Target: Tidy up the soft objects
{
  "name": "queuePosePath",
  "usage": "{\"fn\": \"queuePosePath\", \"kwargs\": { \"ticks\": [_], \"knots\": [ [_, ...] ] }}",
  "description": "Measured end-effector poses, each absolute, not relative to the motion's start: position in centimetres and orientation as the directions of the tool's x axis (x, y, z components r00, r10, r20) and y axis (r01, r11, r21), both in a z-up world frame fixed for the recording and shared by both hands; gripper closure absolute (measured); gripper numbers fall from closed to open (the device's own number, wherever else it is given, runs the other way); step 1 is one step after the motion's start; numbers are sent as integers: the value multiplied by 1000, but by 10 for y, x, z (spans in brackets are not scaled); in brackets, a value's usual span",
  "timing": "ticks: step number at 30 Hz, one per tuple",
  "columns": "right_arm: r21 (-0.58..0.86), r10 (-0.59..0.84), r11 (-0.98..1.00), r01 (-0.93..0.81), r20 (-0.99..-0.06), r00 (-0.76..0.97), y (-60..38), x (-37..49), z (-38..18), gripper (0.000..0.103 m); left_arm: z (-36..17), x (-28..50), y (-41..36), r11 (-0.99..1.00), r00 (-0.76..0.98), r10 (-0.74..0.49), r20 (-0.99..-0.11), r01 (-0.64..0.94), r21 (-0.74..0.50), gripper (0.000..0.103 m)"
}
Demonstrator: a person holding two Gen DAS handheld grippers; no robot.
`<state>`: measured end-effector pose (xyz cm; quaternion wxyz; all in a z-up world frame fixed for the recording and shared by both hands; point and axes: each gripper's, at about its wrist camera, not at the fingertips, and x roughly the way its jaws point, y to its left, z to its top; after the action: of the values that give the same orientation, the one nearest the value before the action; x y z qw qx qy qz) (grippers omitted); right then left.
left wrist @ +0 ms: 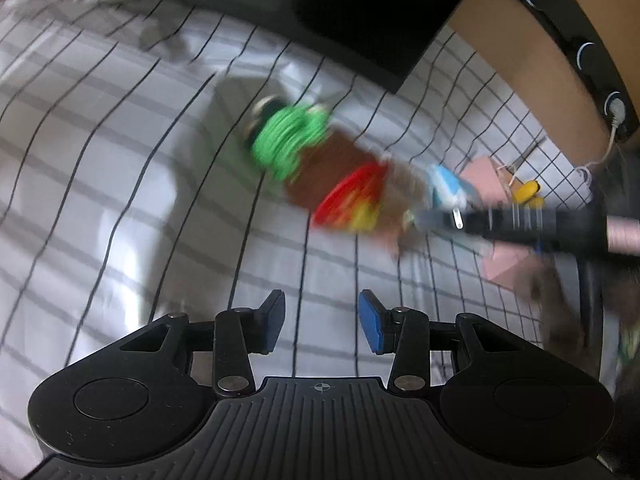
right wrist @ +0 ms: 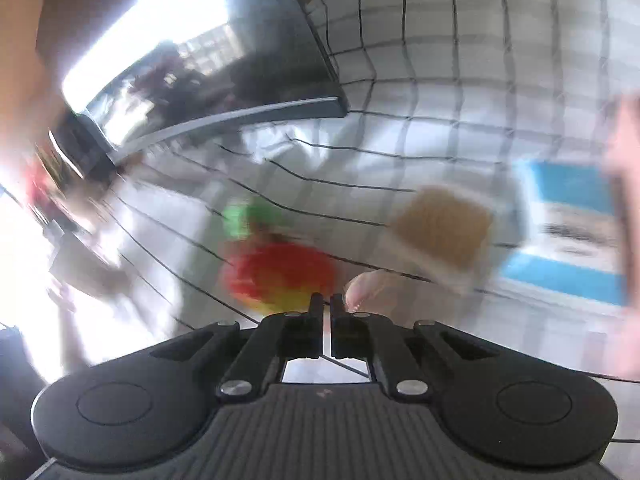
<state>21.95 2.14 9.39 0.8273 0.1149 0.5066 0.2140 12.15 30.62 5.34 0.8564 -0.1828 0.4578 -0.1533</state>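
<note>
On checked cloth, both views motion-blurred:
Surface: white cloth (left wrist: 100, 168) with thin dark grid lines, spread across both views, wrinkled in places.
Soft toy: plush stack (left wrist: 320, 168) with green frill, brown middle, red and yellow disc; lying on the cloth, long axis slanted from upper left to lower right in left wrist view.
Soft toy, right wrist view: same red and yellow part (right wrist: 280, 276) with green bit behind, just ahead and left of the fingertips; contact not determinable through blur.
Left gripper (left wrist: 322, 320): jaws apart, blue pads facing each other, nothing between them; bare cloth visible in the gap.
Toy relative to left gripper: ahead of the fingertips, apart from them, centred slightly right of the gap.
Right gripper (right wrist: 327, 308): jaws drawn together, only a sliver of gap; nothing discernible between the pads.
Right gripper, left wrist view: dark body entering from right edge, tip at the lower right end of the toy; hold on toy not confirmed.
Tan block (right wrist: 444, 232): brown top, pale sides, on cloth right of the right fingertips, apart from toy.
Blue and white box (right wrist: 572, 236): further right on cloth.
Dark panel (left wrist: 360, 12): flat, black, at far edge of cloth.
Fingertip (right wrist: 368, 288): person's, just right of the closed jaws.
</note>
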Motion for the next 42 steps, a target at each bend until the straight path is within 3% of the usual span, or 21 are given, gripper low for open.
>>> {"fn": "queuePosePath", "kwargs": {
  "ticks": [2, 3, 4, 6, 7, 13, 19, 24, 29, 32, 39, 42],
  "knots": [
    [272, 359, 931, -243, -807, 469, 17, 199, 101, 97, 60, 130, 302, 890, 542, -430, -722, 117, -442, 59],
    [233, 327, 942, -244, -807, 492, 15, 191, 105, 88, 65, 136, 299, 891, 550, -432, -715, 134, -434, 59],
    [206, 309, 946, -250, -807, 504, 13, 186, 107, 66, 68, 140, 296, 891, 557, -435, -708, 153, -428, 59],
    [148, 279, 950, -274, -796, 538, 15, 171, 111, 35, 77, 151, 286, 889, 563, -446, -696, 192, -415, 59],
    [123, 272, 949, -291, -787, 554, 16, 163, 112, 31, 81, 155, 281, 888, 562, -452, -692, 209, -410, 59],
    [57, 243, 942, -330, -795, 556, 36, 154, 92, 29, 88, 164, 249, 914, 571, -407, -713, 253, -318, 59],
    [53, 236, 946, -320, -791, 564, 45, 162, 85, 21, 96, 157, 259, 926, 590, -377, -714, 213, -313, 59],
    [214, 335, 917, -335, -872, 358, 33, 180, 79, 22, 96, 140, 285, 932, 616, -340, -711, 119, -343, 59],
    [423, 447, 893, -151, -870, 206, 3, 204, 70, 22, 82, 117, 302, 914, 620, -332, -710, 25, -405, 59],
    [473, 472, 880, -38, -864, 172, -9, 216, 64, 22, 70, 106, 307, 905, 613, -326, -719, -18, -426, 59],
    [335, 361, 931, -148, -905, 225, 13, 221, 73, 22, 60, 85, 319, 879, 625, -321, -711, -82, -469, 59],
    [188, 262, 954, -233, -899, 350, 31, 214, 82, 22, 59, 79, 321, 876, 626, -319, -711, -91, -474, 59]
  ]
}}
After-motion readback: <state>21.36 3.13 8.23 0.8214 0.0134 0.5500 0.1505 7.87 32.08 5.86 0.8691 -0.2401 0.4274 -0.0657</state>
